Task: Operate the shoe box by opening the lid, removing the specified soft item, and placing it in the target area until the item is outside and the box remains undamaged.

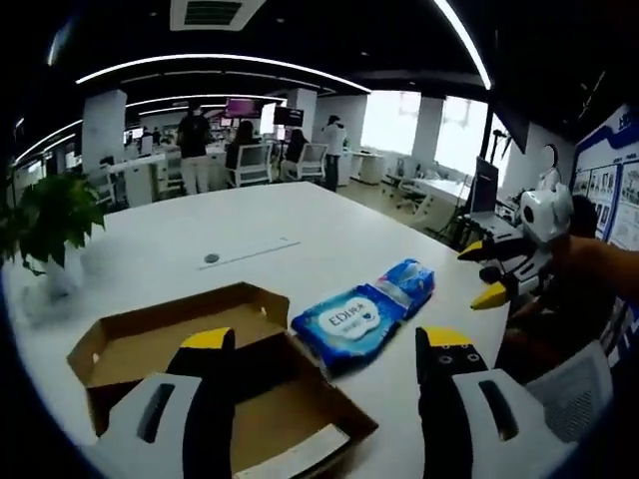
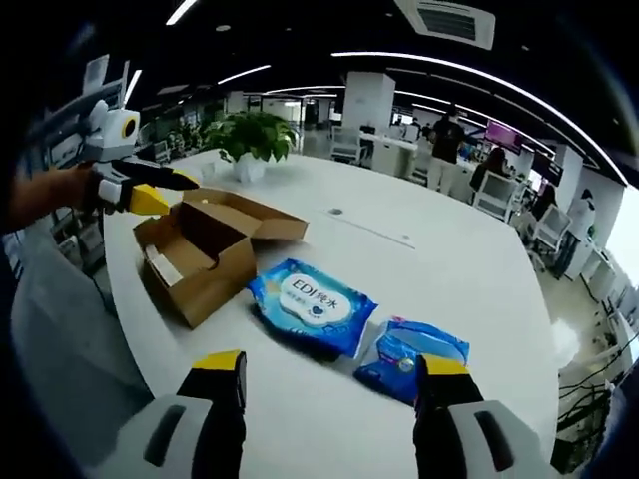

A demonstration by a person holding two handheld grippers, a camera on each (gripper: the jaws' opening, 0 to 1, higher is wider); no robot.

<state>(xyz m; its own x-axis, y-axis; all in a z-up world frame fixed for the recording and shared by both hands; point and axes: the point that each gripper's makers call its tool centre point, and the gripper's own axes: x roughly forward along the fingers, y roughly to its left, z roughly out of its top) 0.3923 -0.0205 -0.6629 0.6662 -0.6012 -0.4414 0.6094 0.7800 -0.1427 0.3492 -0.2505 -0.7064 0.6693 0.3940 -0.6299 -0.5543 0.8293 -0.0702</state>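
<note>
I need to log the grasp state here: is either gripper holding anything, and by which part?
Nothing is held. The left gripper and right gripper are both open and empty above the table.

We see a brown cardboard shoe box [image 2: 200,261] lying open, its lid flap [image 2: 248,215] folded back. Just beside it, outside, lies a blue soft pack [image 2: 312,304], flat, with a smaller blue pack [image 2: 411,357] touching it.

A potted plant [image 2: 253,140] stands on the white table [image 2: 439,279].
</note>
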